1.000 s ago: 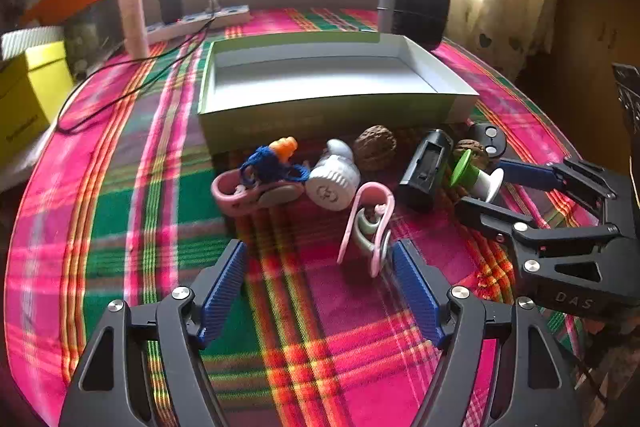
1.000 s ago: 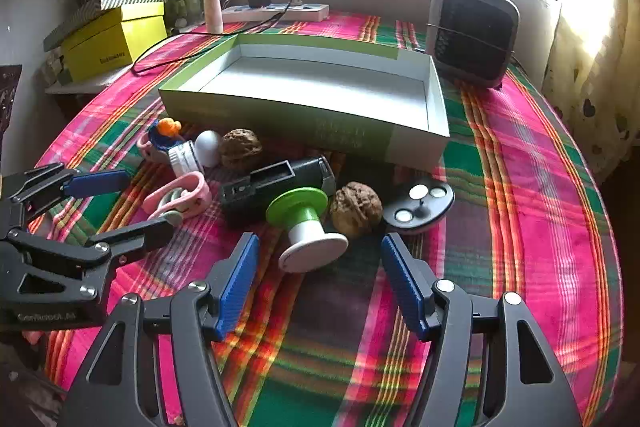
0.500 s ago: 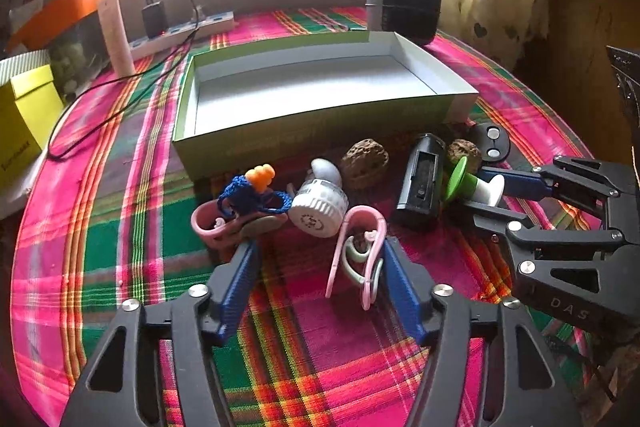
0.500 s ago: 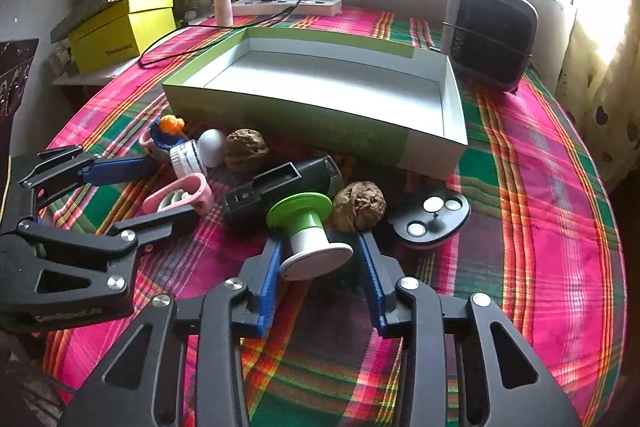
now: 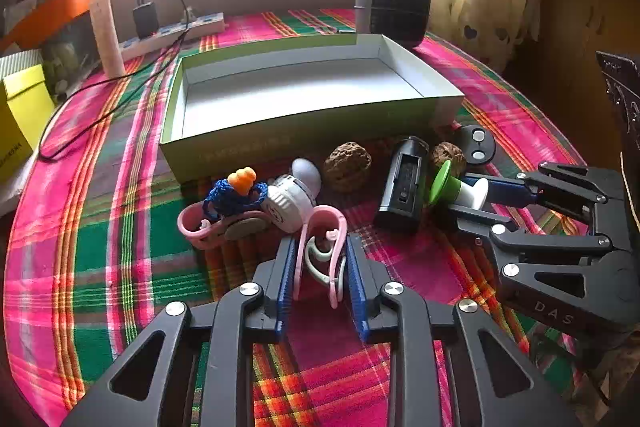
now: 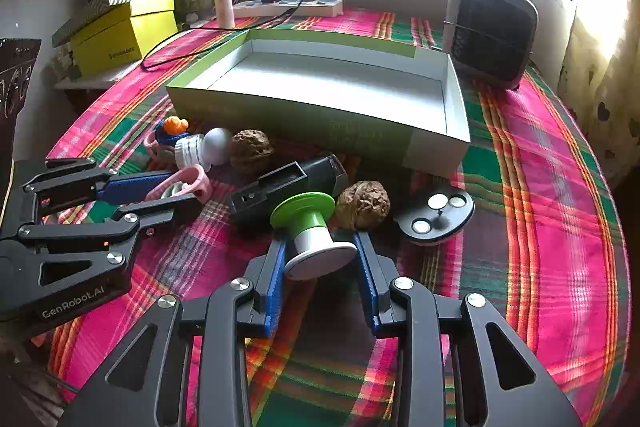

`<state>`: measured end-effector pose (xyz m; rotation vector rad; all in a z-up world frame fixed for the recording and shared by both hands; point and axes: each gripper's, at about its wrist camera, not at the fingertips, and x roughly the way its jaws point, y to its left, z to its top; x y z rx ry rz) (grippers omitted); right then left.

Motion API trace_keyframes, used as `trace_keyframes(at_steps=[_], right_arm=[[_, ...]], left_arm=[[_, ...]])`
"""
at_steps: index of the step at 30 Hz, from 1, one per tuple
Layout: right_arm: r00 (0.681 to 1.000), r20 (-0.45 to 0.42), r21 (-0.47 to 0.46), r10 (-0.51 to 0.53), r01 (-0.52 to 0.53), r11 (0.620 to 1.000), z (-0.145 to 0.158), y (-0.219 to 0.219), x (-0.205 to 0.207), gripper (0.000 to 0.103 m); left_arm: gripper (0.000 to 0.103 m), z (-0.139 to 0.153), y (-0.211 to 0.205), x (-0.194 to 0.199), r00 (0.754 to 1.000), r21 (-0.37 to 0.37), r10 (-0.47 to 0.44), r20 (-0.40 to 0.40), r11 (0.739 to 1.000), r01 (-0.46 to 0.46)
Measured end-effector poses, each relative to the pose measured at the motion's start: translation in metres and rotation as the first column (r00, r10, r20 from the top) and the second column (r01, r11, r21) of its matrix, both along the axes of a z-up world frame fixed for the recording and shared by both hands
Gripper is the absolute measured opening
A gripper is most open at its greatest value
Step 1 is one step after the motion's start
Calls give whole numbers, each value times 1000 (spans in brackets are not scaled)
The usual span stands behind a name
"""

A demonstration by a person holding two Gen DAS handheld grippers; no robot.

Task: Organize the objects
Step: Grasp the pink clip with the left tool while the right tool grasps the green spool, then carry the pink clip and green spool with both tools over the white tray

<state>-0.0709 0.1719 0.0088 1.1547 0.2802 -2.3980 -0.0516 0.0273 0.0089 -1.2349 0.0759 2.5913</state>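
Round table under a loud pink-and-green plaid cloth [image 6: 552, 187], window behind. Sitting mid-table: a big shallow green box [image 6: 320, 123] with a white inside, open on top, nothing in it. Behind that to the right, a small grey heater [image 6: 492, 31]; off to the left, a yellow box [image 6: 120, 31] and a white power strip [image 6: 288, 7] with a black charger plugged in.

Then the pile of small stuff lined up just in front of the box's near wall. Black rectangular gadget [image 6: 288, 187] lying on its side, two walnuts [image 6: 251, 151] flanking it, a black oval disc [image 6: 436, 215] with three silver dots off to the right. Further left, a white capped bottle thing [image 5: 292, 203] and a pink clip with a blue crochet bit and orange knob [image 5: 236, 191].

Left gripper [image 5: 320, 267] just closed in, blue pads now pressing both sides of the pink clip [image 5: 320, 247] lying on the cloth. Right gripper [image 6: 320, 263] also just closed in, clamped on the white base of the green-topped spool [image 6: 312, 227], tipped over beside the near walnut, still down on the table.
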Motion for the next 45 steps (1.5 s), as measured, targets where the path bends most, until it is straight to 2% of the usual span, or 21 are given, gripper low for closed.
trace_keyframes(at_steps=[13,26,32,45], right_arm=[[1000,-3,-41,-5,5,999,4,2,9,34],[999,-49,-75,-10,7,997,25,2,13,34],[998,-65,-79,-17,12,997,32,1,7,34],[998,-62,-77,-28,23,997,35,-4,-16,34]], left_arm=[[21,7,-2,8,1000,14,9,-16,1000,-9],[21,30,-6,16,995,1,38,-96,999,-39],[21,37,-9,14,988,-15,64,-141,998,-67],[21,44,-16,-5,984,15,85,-158,996,-84]])
